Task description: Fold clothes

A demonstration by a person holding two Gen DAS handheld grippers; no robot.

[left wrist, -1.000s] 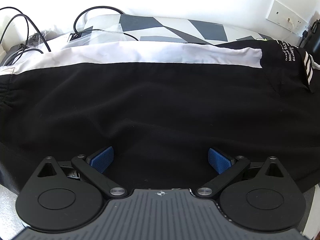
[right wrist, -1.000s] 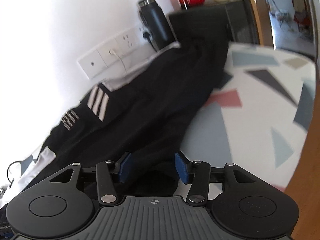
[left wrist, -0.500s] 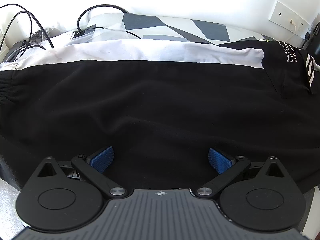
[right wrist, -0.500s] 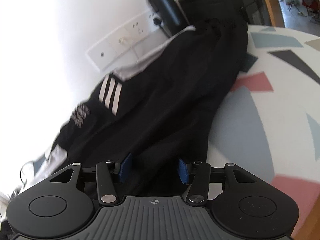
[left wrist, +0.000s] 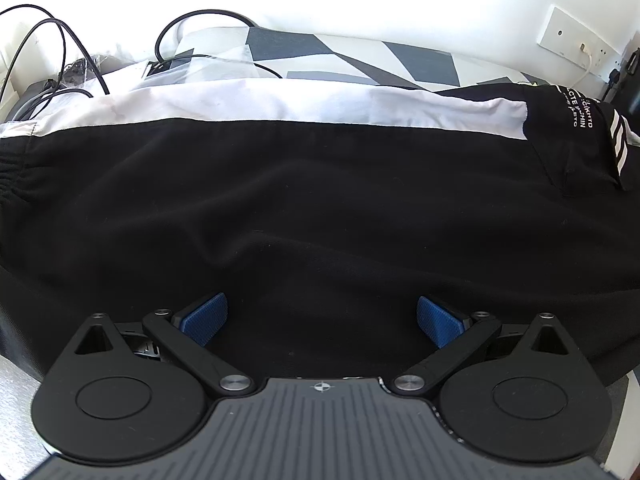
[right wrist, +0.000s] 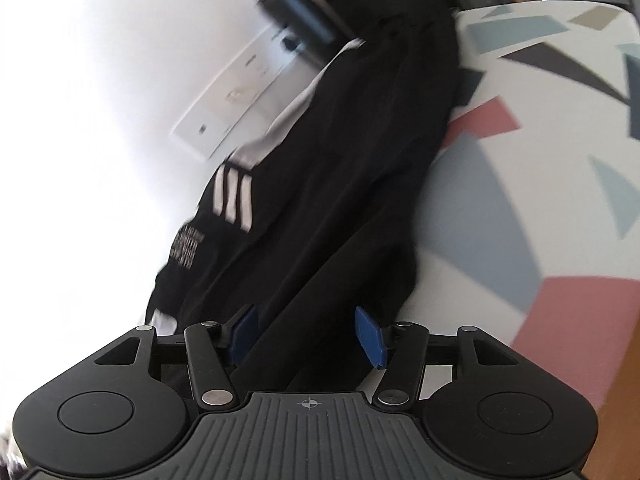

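Note:
Black track trousers point(left wrist: 320, 200) with a white side panel point(left wrist: 280, 104) and three white stripes point(left wrist: 619, 148) lie spread across the patterned table. My left gripper point(left wrist: 322, 316) hovers low over the near black edge, its blue pads point(left wrist: 204, 318) wide apart and open, holding nothing. In the right wrist view the same trousers point(right wrist: 340, 168) run away toward the wall, stripes point(right wrist: 232, 196) on the left. My right gripper point(right wrist: 306, 334) is open at their near end. A black fold lies between its blue pads point(right wrist: 370, 336). Whether they touch the cloth is unclear.
Black cables point(left wrist: 48, 60) and clear plastic lie at the far left of the table. A wall socket plate point(left wrist: 576, 42) is at the far right. A dark flask point(right wrist: 296, 0) stands by the wall. The patterned tabletop point(right wrist: 540, 160) lies right of the trousers, with a wooden edge point(right wrist: 624, 420) beyond.
The right wrist view has tilted and drawn in along the trousers; its pads have spread slightly. The left gripper has edged back a little and stays wide open.

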